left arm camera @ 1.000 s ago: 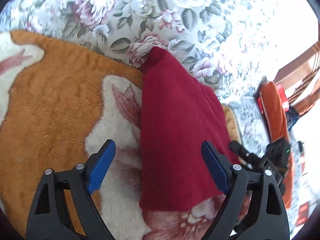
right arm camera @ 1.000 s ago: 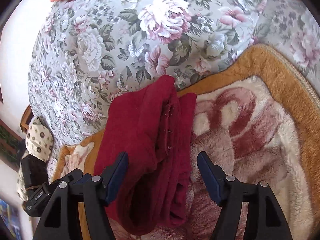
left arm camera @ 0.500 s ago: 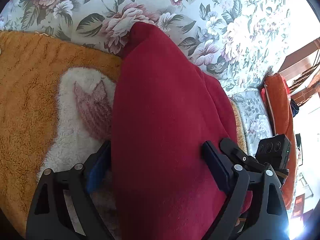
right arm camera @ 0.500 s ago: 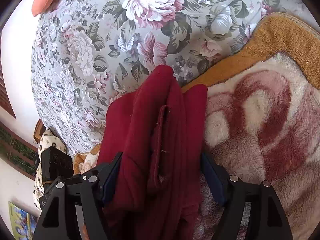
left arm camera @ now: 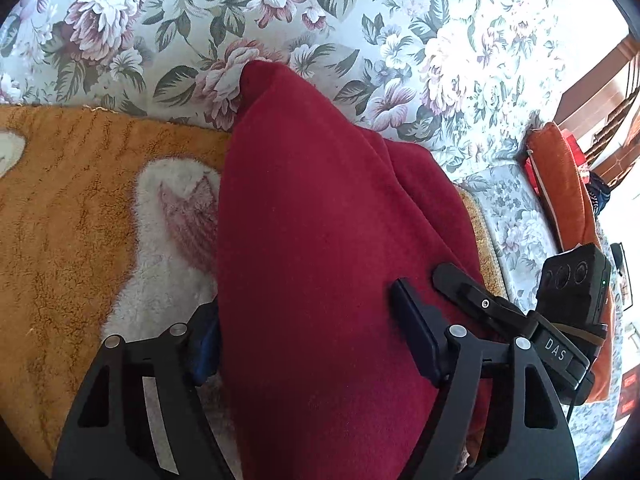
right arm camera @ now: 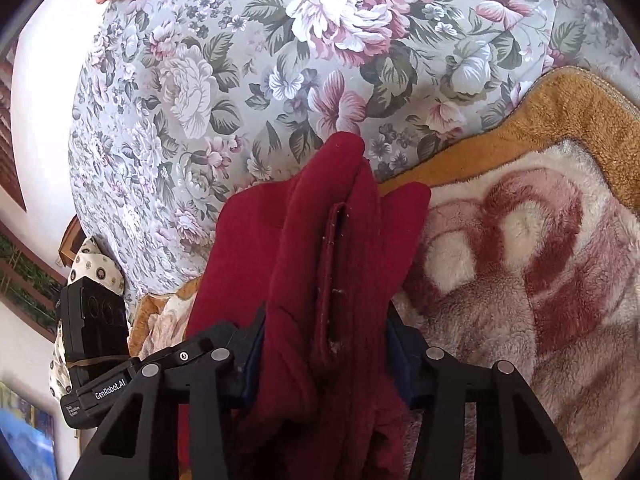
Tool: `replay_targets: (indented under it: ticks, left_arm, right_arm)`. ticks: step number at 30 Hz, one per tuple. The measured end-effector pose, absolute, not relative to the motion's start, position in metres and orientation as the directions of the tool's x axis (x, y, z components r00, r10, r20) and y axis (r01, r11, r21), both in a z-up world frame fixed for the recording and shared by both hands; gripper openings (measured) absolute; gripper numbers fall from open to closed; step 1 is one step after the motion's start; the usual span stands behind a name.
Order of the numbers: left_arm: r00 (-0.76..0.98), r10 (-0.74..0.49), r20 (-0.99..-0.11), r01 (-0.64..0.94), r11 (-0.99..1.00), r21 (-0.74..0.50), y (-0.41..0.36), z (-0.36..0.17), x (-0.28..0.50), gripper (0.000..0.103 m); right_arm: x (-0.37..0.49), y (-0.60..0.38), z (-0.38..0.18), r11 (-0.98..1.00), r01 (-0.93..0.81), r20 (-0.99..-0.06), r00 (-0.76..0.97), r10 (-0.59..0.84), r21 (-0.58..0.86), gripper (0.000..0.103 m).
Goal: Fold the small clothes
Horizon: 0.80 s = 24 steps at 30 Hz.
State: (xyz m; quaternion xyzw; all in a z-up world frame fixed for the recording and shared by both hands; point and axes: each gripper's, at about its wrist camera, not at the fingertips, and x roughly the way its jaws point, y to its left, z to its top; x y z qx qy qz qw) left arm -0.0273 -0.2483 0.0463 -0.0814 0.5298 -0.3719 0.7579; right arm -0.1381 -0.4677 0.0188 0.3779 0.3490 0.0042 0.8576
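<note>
Left wrist view first: the dark red fleece garment [left arm camera: 320,240] lies lengthwise on the plush orange-and-cream blanket [left arm camera: 72,208], its far tip reaching onto the floral bedspread [left arm camera: 360,20]. The left gripper [left arm camera: 316,344] straddles the near end, and its jaws have just been closing with the cloth between them; the left pad is tucked against the cloth's edge and the right pad rests on top of the fabric, so I read it as starting to bunch the garment, though I cannot tell whether it has a firm grip yet. I would guess both tools come in at the same end so that the piece can be lifted and doubled over toward its far tip.

From the right wrist view, the right gripper [right arm camera: 324,348] has also just been closing, and here both pads press into the bundled layers, where a seam or hem strip [right arm camera: 332,272] runs down the middle. That looks like a real grip on the garment.

Readable writing: "DAS" on the right tool's body seen from the left camera [left arm camera: 556,350], and "GenRobot.AI" with "Data Acquisition System" on the left tool's body seen from the right [right arm camera: 110,392]. An orange cushion [left arm camera: 560,192] sits at the bed's edge.
</note>
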Motion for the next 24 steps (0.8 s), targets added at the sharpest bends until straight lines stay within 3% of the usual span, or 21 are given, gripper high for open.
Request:
replay_targets:
  ticks: [13, 24]
  left_arm:
    - [0.219, -0.625, -0.750, 0.486, 0.736, -0.471, -0.174, 0.089, -0.091, 0.075]
    - [0.196, -0.576, -0.794, 0.427, 0.779, -0.460, -0.131, 0.060, -0.138, 0.075]
  right_arm:
    - [-0.181, -0.394, 0.054, 0.704, 0.166, -0.561, 0.738, 0.376, 0.691, 0.047]
    - [-0.216, -0.352, 0.036, 0.736, 0.175, -0.622, 0.678, 0.392, 0.654, 0.047]
